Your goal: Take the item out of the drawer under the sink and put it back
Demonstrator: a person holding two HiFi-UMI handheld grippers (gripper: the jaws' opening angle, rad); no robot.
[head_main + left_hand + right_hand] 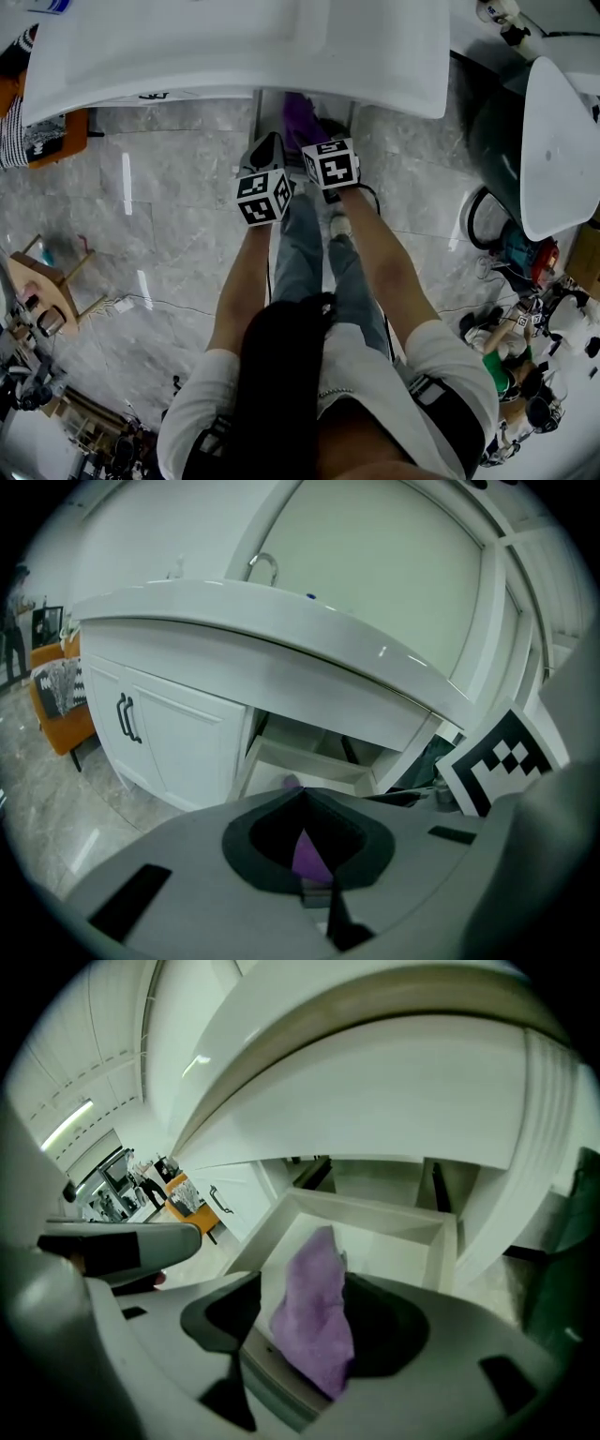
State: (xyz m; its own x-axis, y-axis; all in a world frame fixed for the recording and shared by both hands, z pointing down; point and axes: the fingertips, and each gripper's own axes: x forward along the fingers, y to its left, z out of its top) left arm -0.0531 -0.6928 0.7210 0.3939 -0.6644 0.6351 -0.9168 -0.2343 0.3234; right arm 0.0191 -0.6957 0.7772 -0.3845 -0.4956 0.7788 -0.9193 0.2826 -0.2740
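cloth (314, 1321): purple, soft and crumpled. it fills the centre of the right gripper view. in the head view it shows at top centre (300, 112), just under the front edge of the sink (234, 47).
right gripper (309, 1340): clenched on the cloth, which is pinched between the jaws and sticks out past them.
left gripper (300, 794): jaws brought together at the tips with nothing pinched. the purple sliver seen through the opening behind the tips is probably the cloth beyond.
drawer (375, 1208): white, standing open under the sink, upper middle of the right gripper view. the part of its floor that shows is bare.
key relation: the open drawer lies straight ahead of the held cloth and just below it. the cloth's long axis runs along the jaws, toward the drawer's back wall. the right gripper is the one at the drawer. the left sits at the left edge of the right gripper view, apart from the cloth.
stage: the cloth is held over the open drawer, and whether it is coming out or going back cannot be told.
if going back: likely a short lowering into the drawer, then letting go.
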